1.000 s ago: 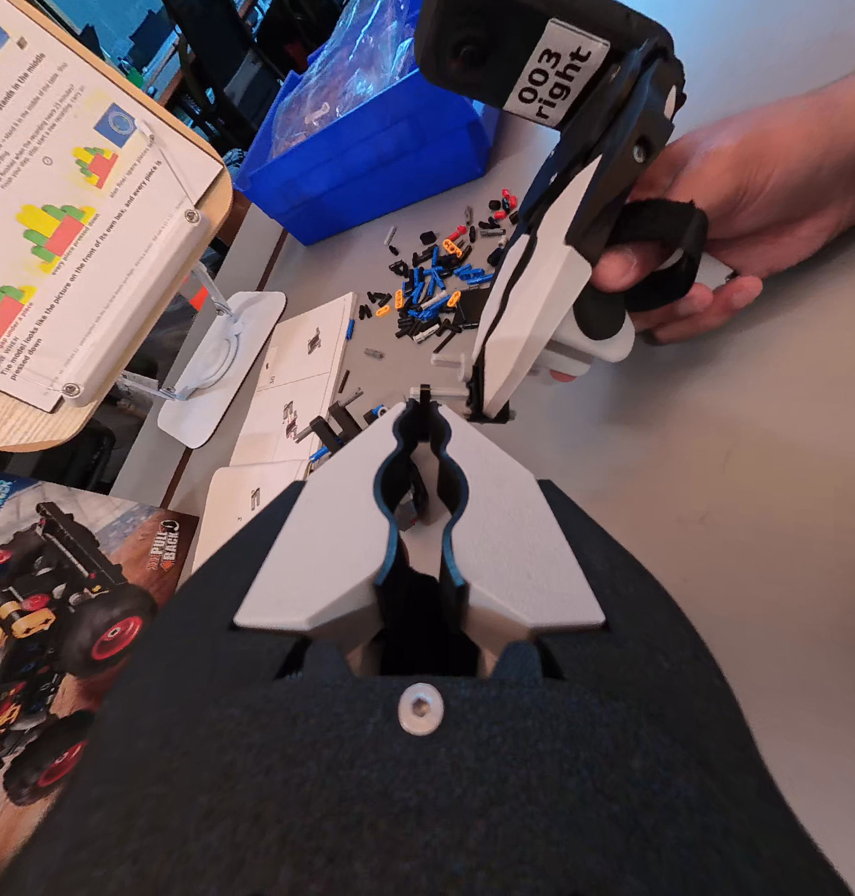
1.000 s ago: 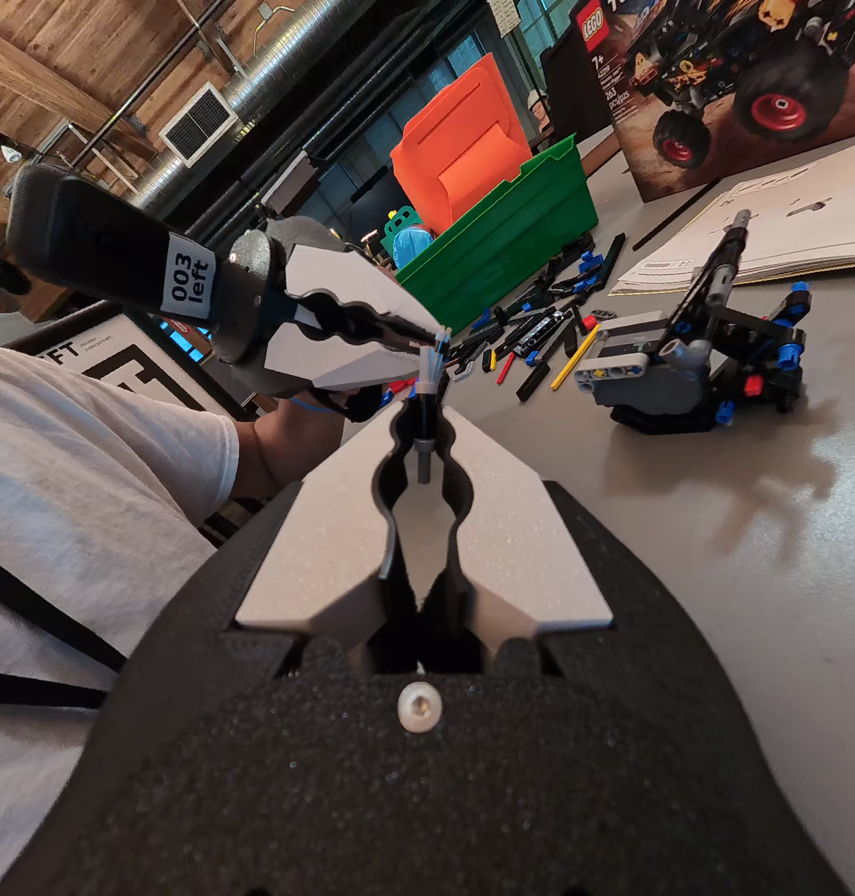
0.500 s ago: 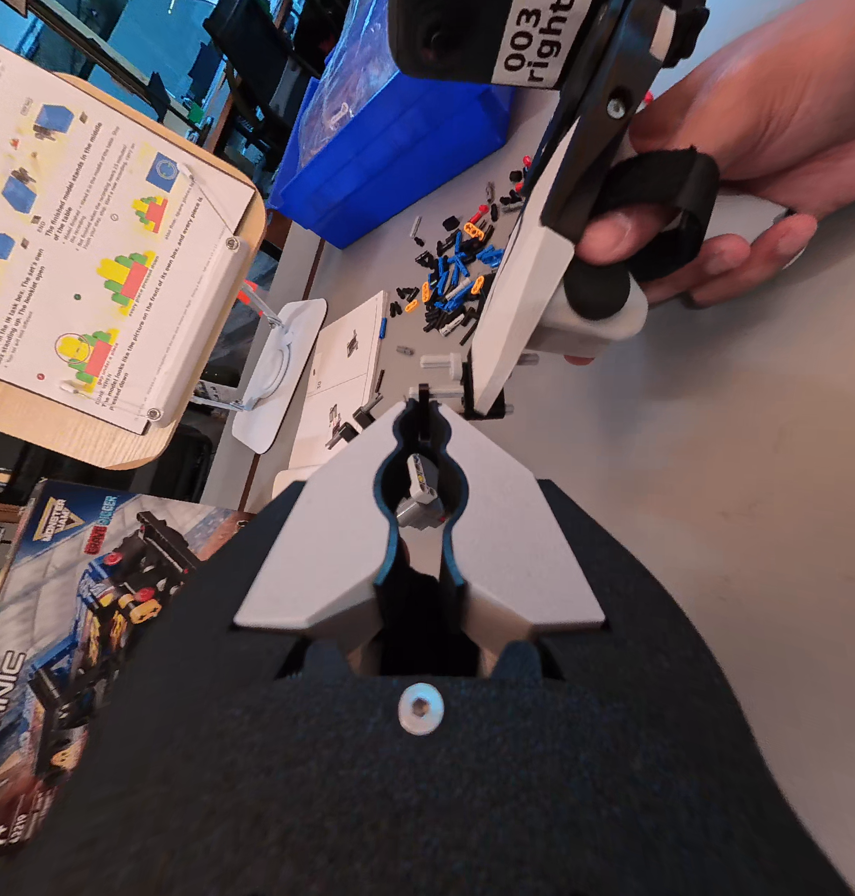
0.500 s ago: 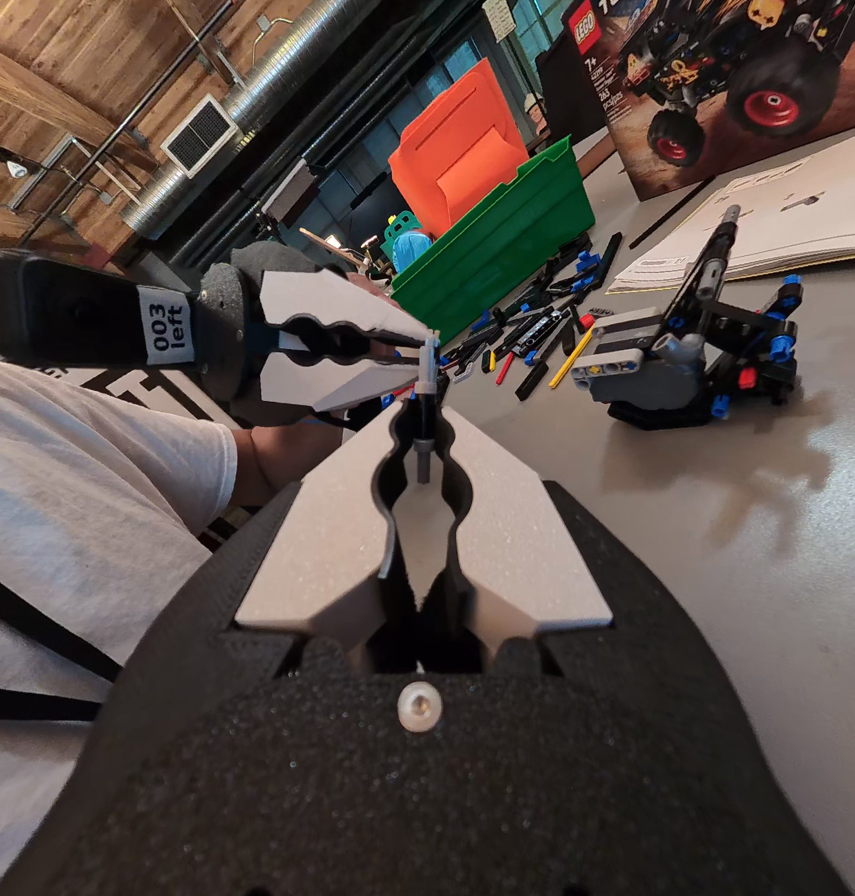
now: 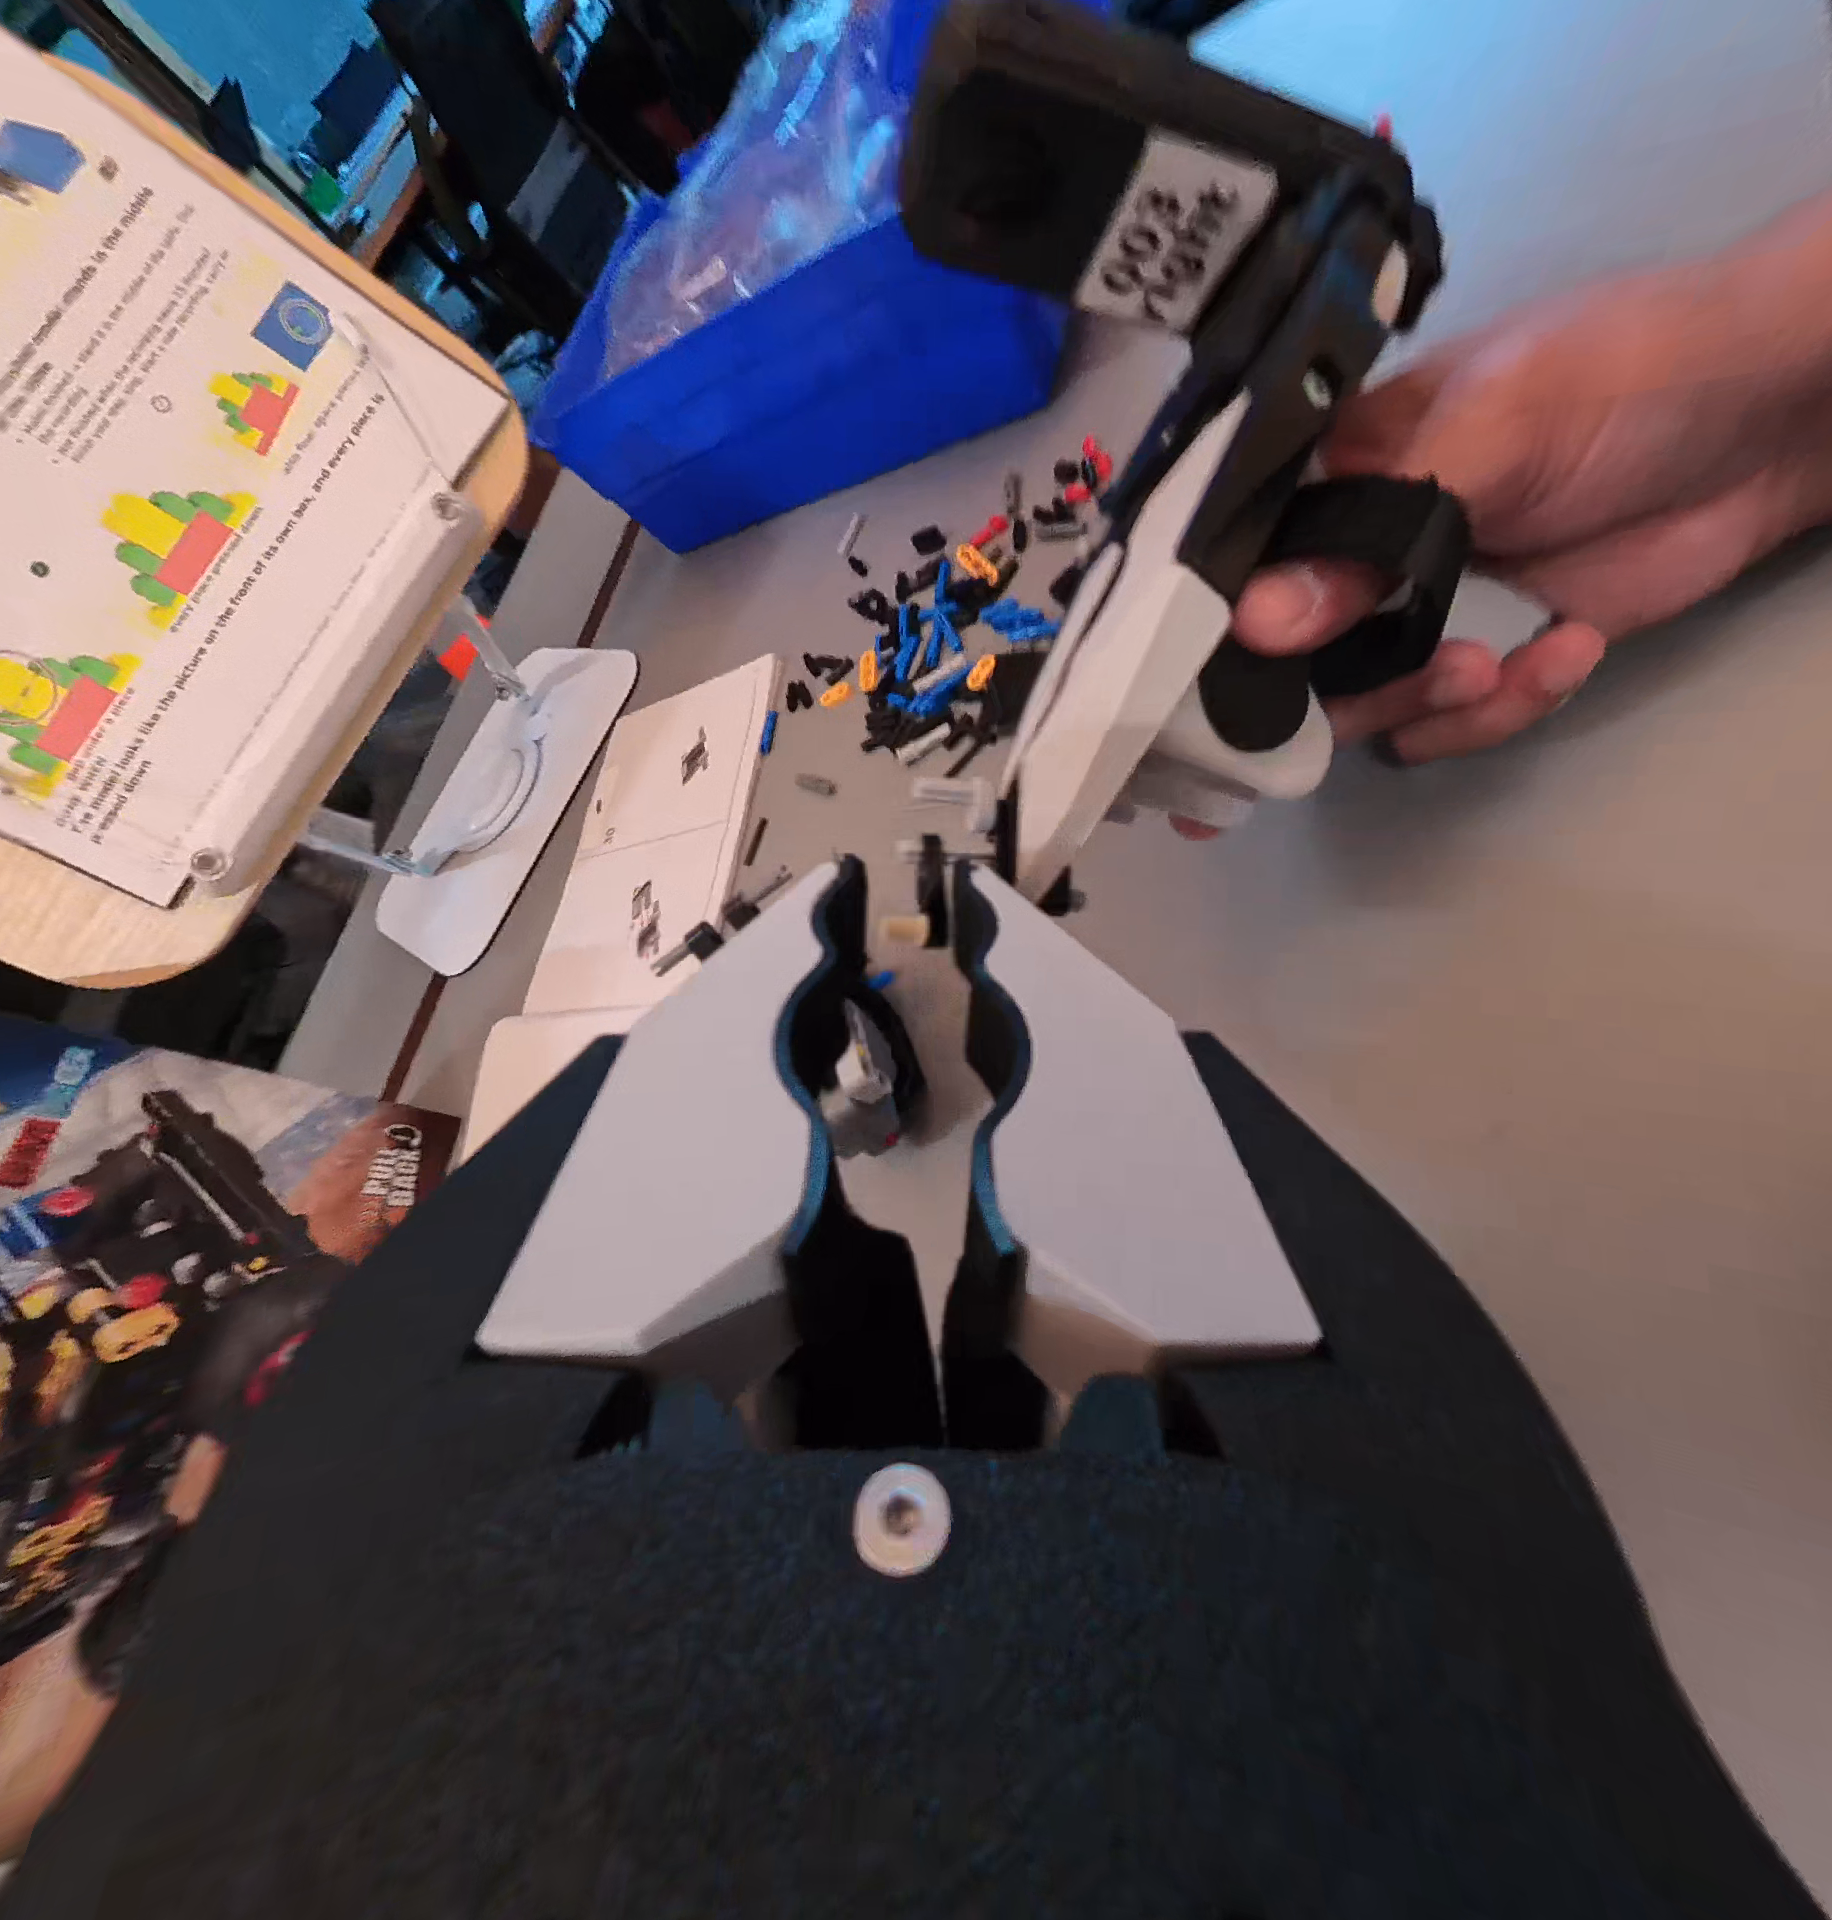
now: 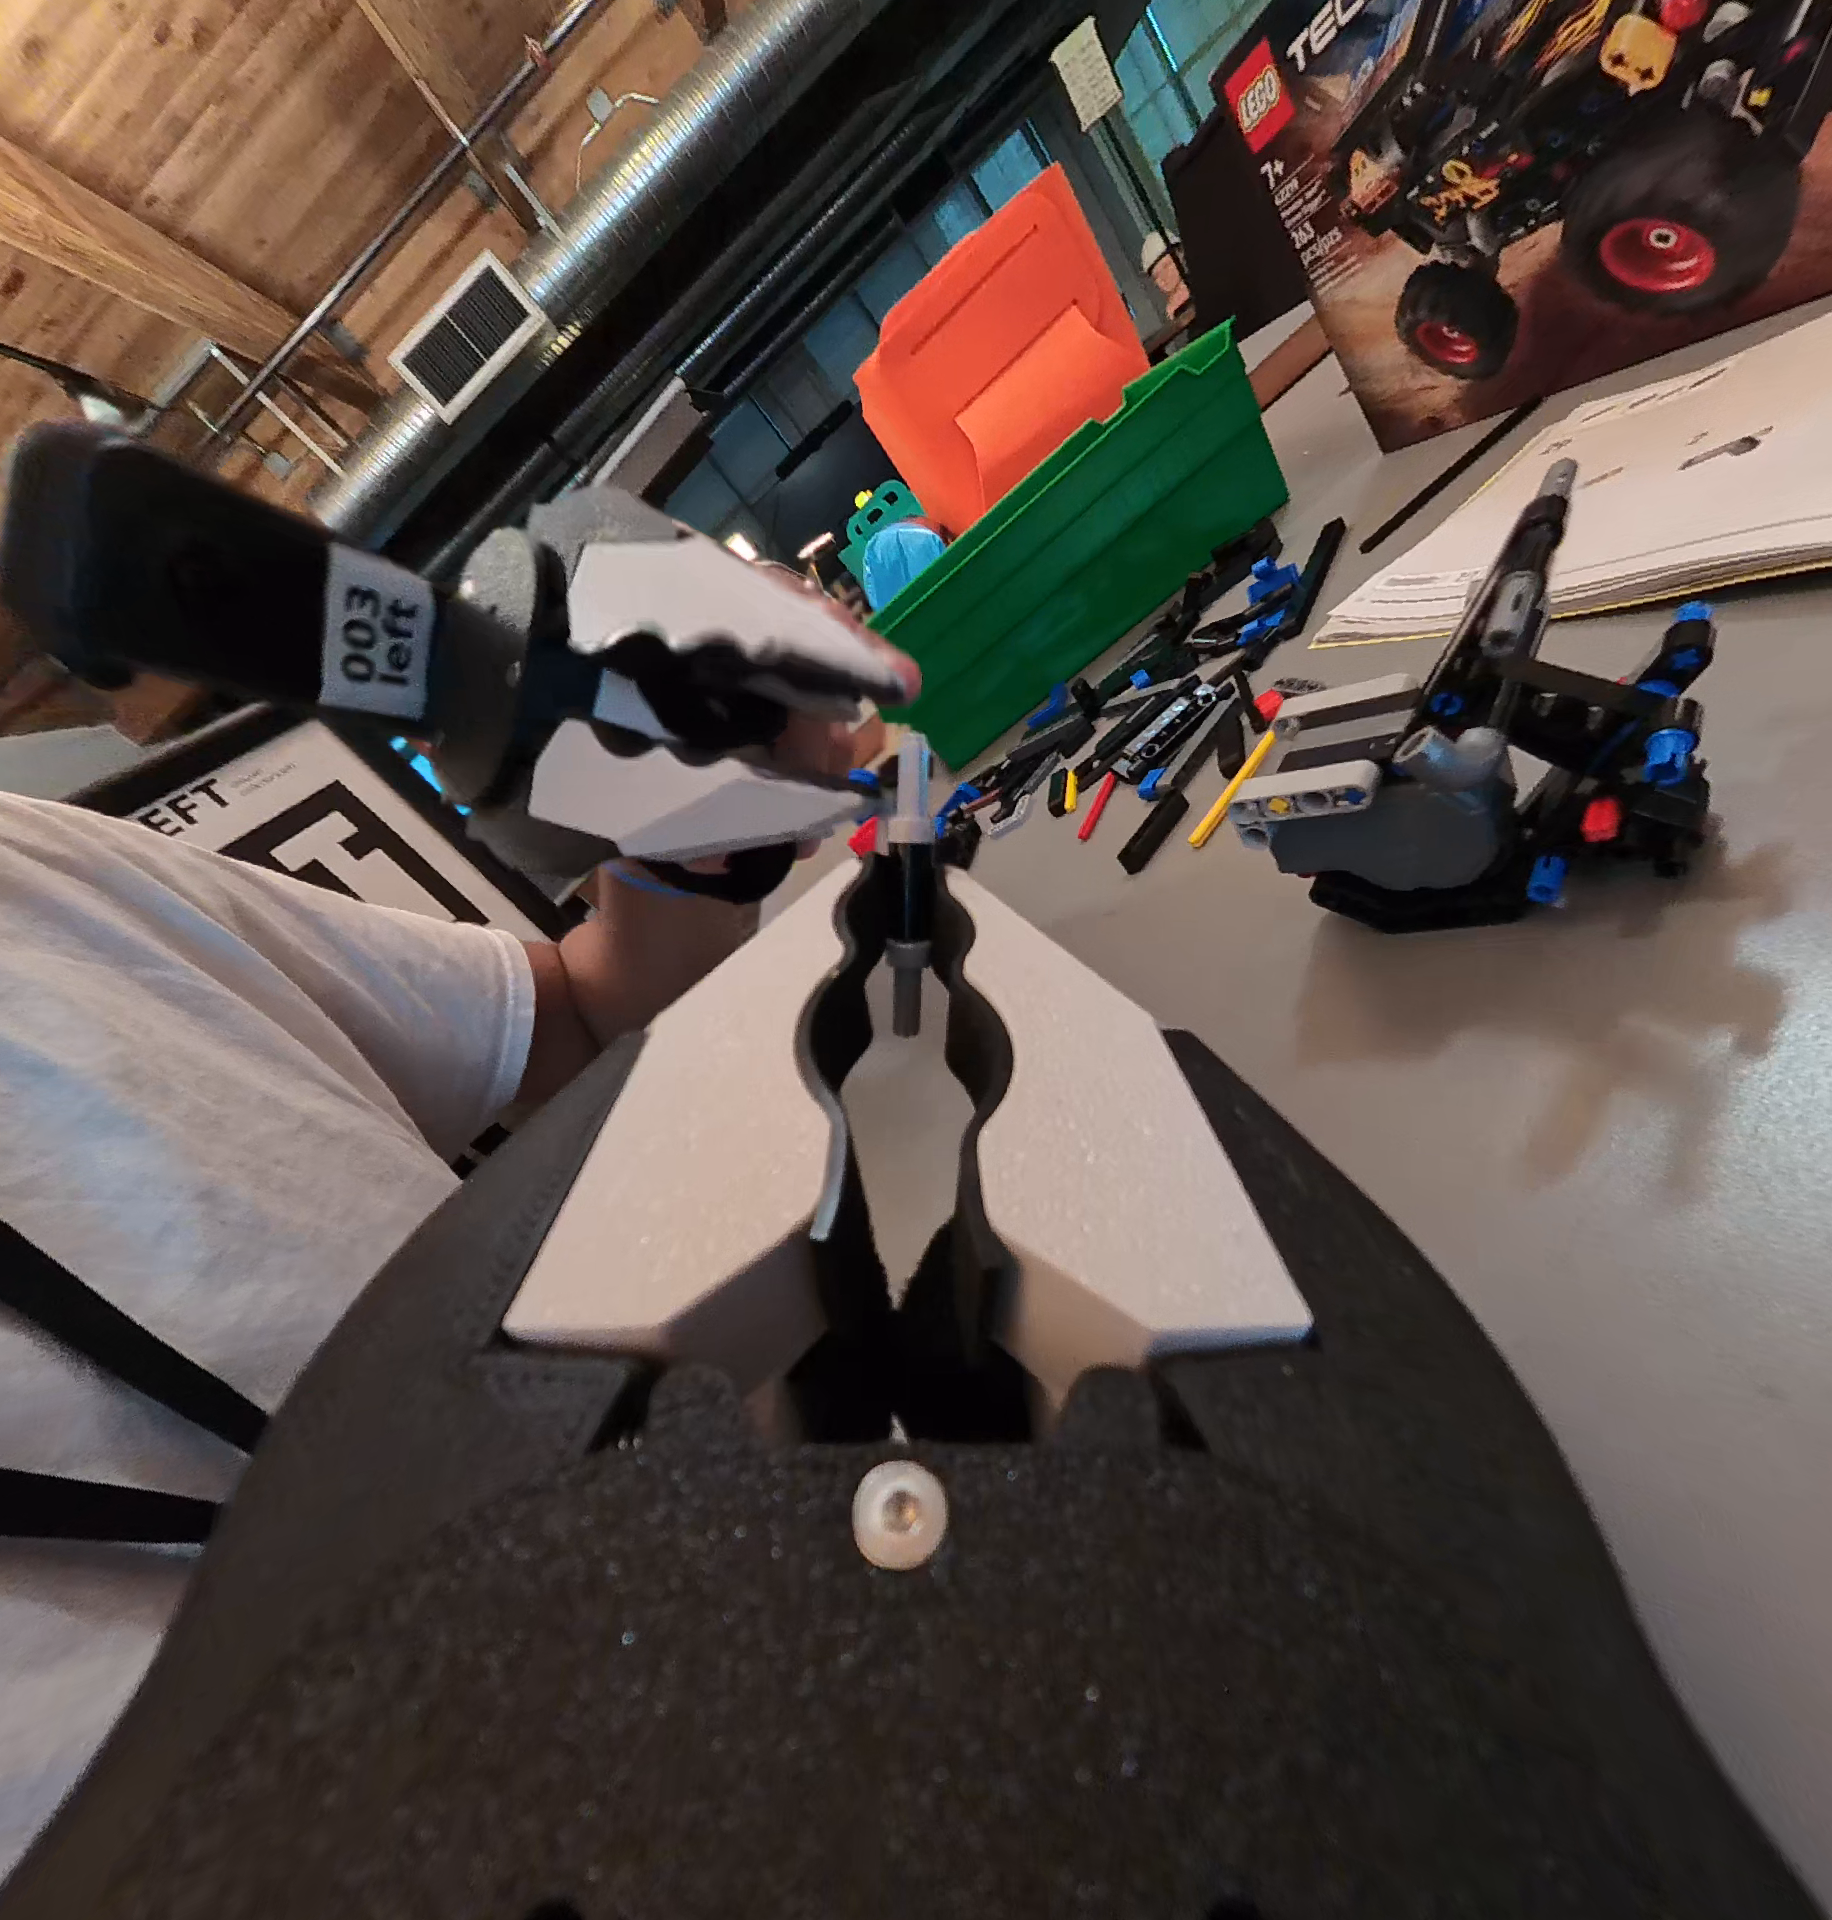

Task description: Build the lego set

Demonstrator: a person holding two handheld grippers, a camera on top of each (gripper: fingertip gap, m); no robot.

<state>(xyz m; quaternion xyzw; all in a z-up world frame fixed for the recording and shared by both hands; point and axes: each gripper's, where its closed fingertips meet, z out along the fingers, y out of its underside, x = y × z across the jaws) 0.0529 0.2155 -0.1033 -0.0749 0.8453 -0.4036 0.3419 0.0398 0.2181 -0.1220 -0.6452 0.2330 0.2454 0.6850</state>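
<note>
Between the two tools, above the grey table (image 6: 1411, 1195): the left tool (image 5: 907, 883) has opened; half a second ago and a second ago its jaws were pinched together at the tips, now a clear gap stands between them and nothing is gripped there; a small tan pin and a black bit show in the gap, just beyond the tips, beside the right tool (image 6: 907, 883).

Right tool unchanged from the earlier frames: jaws nearly together, clamped on a thin axle piece (image 6: 907, 894) (black shaft, grey bush at the near end, pale sleeve at the far end), which stands up past the tips; in the right wrist view the far end sits level with the lower finger of the left tool (image 6: 870, 738).

Reading: the left tool has let go after working on the axle piece; whether a part was seated on it I cannot tell, the left view is blurred by motion.

Partly built model (image 6: 1463, 810) rests on the table, well apart from both tools, near the instruction booklet (image 6: 1670, 509); loose parts (image 5: 933, 644) lie scattered by the blue bin (image 5: 808, 395); box (image 6: 1566, 187) upright behind.

Judgement: sub-assembly likely goes to the model next.
</note>
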